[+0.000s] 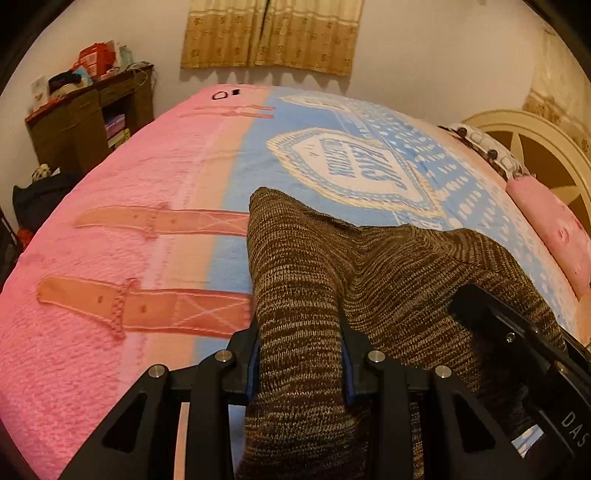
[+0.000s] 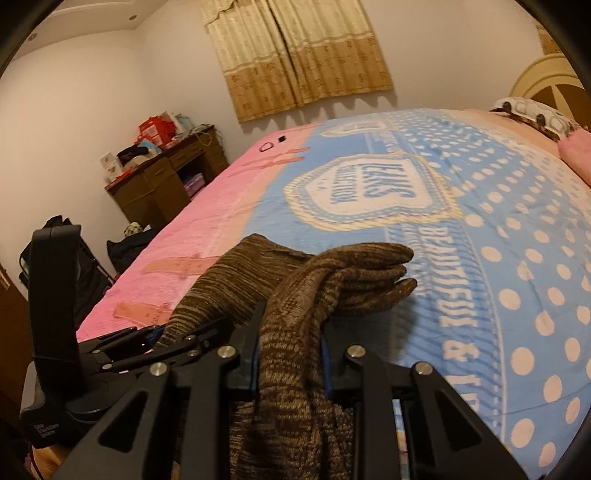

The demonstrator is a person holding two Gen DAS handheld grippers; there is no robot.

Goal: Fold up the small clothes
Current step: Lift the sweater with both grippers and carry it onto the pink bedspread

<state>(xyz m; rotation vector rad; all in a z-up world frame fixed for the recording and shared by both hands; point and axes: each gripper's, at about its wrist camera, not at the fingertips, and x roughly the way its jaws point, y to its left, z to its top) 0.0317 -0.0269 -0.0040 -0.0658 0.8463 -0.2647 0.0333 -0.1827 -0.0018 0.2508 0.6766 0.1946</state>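
Note:
A brown marled knit garment (image 1: 314, 258) lies on the bed's near part, over the blue side of the blanket (image 1: 332, 122). My left gripper (image 1: 299, 332) is shut on a bunched fold of it, and the cloth drapes down between the jaws. My right gripper (image 2: 291, 332) is shut on another bunched part of the knit garment (image 2: 354, 273), whose far end lies rumpled on the blanket (image 2: 498, 221). The right gripper shows at the right of the left wrist view (image 1: 517, 332); the left gripper shows at the lower left of the right wrist view (image 2: 159, 339).
A pink pillow (image 1: 554, 229) and a patterned pillow (image 1: 491, 147) lie by the cream headboard (image 1: 535, 147) on the right. A dark wooden desk (image 1: 88, 122) with clutter stands at the far left. Two small black items (image 1: 225, 94) lie at the bed's far edge. Curtains (image 1: 269, 33) hang behind.

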